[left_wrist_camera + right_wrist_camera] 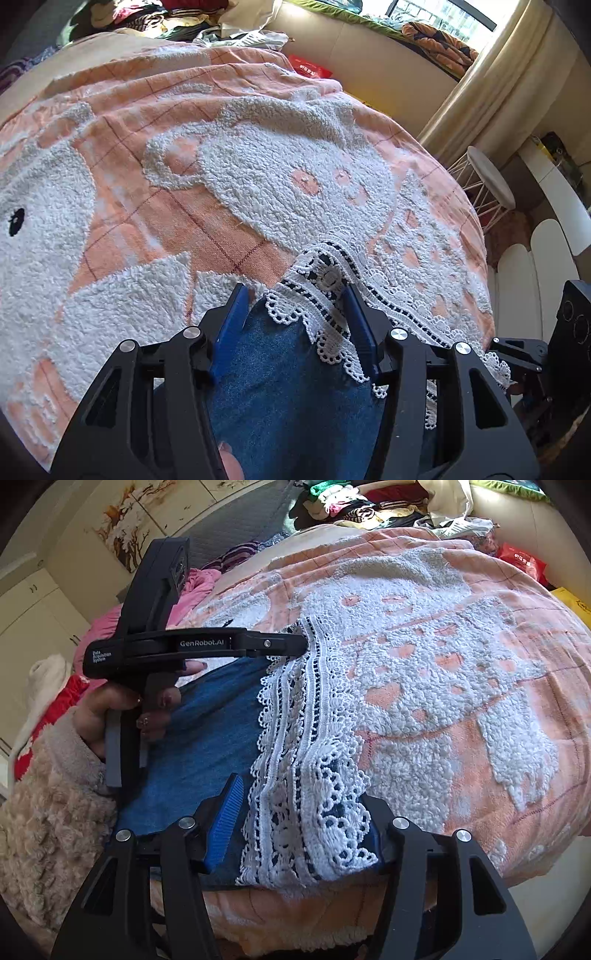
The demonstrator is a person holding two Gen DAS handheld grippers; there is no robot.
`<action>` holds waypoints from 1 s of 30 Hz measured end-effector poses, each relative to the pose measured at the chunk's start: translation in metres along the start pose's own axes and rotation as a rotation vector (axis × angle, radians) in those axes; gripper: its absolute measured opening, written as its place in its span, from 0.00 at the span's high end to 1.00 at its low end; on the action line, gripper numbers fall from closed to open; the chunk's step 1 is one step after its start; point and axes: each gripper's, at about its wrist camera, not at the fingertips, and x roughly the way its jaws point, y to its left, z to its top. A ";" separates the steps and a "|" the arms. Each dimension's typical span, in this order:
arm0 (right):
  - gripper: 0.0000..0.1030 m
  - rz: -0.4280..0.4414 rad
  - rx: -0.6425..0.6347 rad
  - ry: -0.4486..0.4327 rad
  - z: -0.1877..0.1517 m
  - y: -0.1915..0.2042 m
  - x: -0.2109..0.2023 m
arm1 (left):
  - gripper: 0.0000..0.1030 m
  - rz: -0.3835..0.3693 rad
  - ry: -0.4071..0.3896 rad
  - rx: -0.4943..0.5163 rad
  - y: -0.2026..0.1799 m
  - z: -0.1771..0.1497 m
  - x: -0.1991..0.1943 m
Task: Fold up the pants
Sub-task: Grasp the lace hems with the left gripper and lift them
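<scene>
Both grippers [295, 310] [299, 819] gape around lace hem [295, 738]; pants [207, 738] partly hidden.

I am looking across a bed covered by a peach blanket [229, 229] with white fleecy cartoon shapes. Sunlight is pouring through a window [443, 14] past a cream curtain [491, 77]. A padded beige headboard [373, 59] is curving behind, with a heap of clothes [369, 506] piling at the far end. A white wire-legged stool [487, 184] is standing beside the bed. White cupboard doors [33, 616] and a tree painting [125, 520] are showing on the other side.
</scene>
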 end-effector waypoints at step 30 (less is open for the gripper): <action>0.77 0.141 -0.416 -0.059 -0.006 0.190 0.010 | 0.89 0.051 -0.350 -0.263 0.068 -0.100 -0.161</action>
